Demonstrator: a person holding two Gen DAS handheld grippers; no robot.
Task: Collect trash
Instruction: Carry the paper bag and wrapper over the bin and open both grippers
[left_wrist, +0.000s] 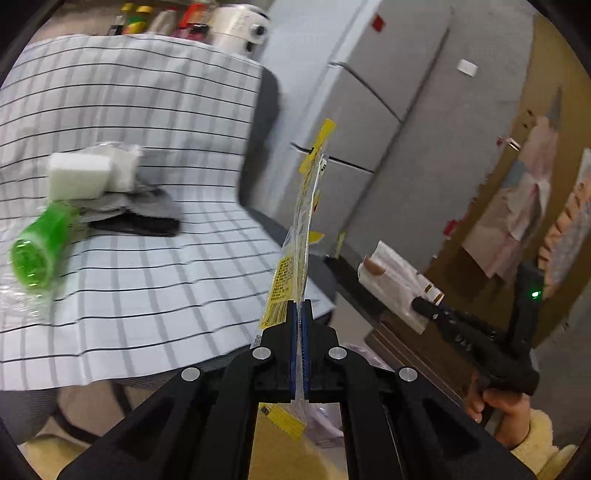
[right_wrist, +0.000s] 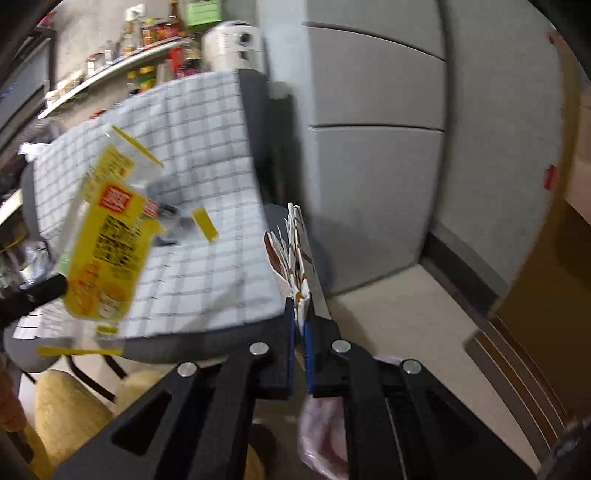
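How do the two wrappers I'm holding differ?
The yellow wrapper is clear plastic with yellow print; the white wrapper is opaque with brown marks. The yellow wrapper is long and flat in the left gripper; the white wrapper is shorter and creased in the right gripper. Both are clamped, off the table.

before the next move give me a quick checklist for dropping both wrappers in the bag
1. Left gripper shut on the yellow wrapper: ok.
2. Right gripper shut on the white and brown wrapper: ok.
3. Both wrappers lifted off the checked tablecloth: ok.
4. Pink bag below the right gripper, mouth open: cannot tell.
5. Table cleared: not ok, green plastic cup and white foam blocks remain.
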